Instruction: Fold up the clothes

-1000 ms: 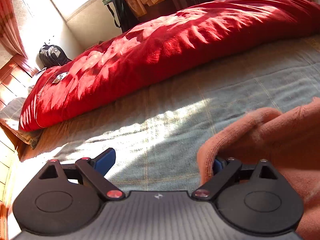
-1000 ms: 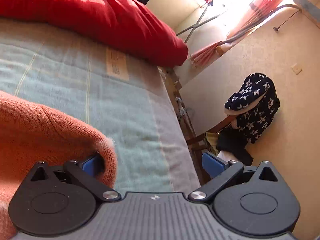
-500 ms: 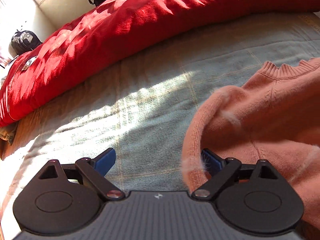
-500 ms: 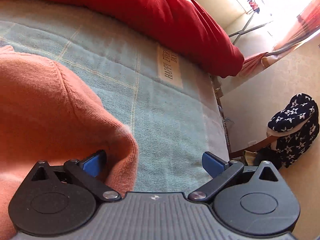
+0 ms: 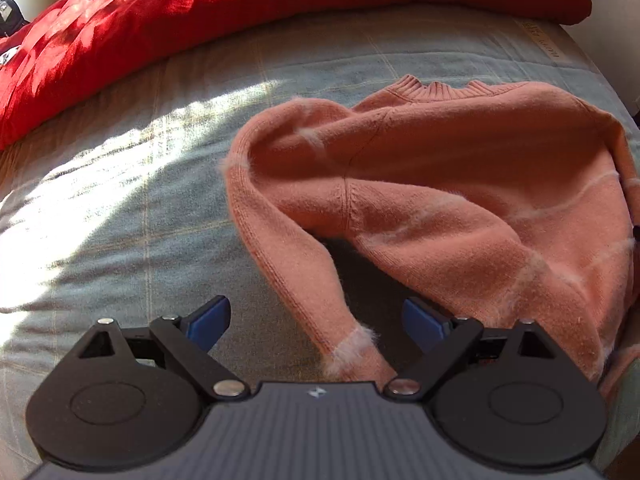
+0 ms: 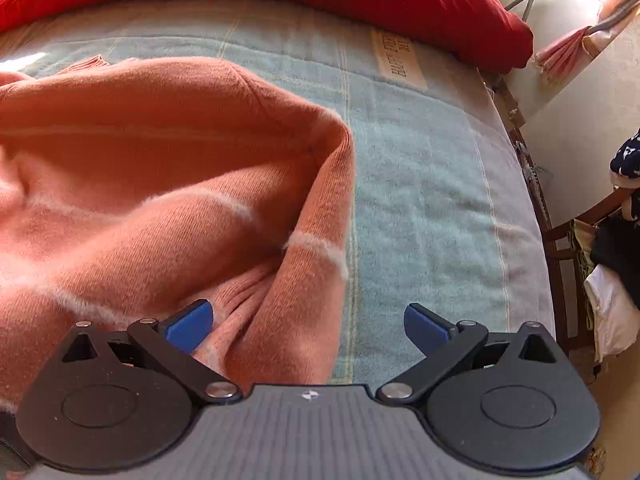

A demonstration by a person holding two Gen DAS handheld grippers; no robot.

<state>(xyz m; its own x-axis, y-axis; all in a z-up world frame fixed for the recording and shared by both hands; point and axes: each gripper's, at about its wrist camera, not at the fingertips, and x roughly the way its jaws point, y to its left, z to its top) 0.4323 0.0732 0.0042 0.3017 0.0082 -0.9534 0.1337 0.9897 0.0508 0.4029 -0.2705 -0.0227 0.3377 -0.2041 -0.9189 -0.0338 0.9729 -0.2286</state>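
We hold left gripper [image 5: 316, 322] and right gripper [image 6: 308, 326] both spread, nothing clenched. Salmon-pink knitted sweater [image 5: 460, 184] rumpled on pale-blue blanket [image 5: 132, 200]. Risk: near sleeves bunch, fold goes crooked; fuzzy knit slips from blue pads [image 6: 188, 326].

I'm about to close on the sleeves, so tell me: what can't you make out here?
- Left wrist view: sweater hem and right side cut off by the frame edge.
- Left gripper: sleeve cuff end hidden behind its body.
- Right gripper: sleeve end hidden likewise.
- Blanket label: text too blurred.
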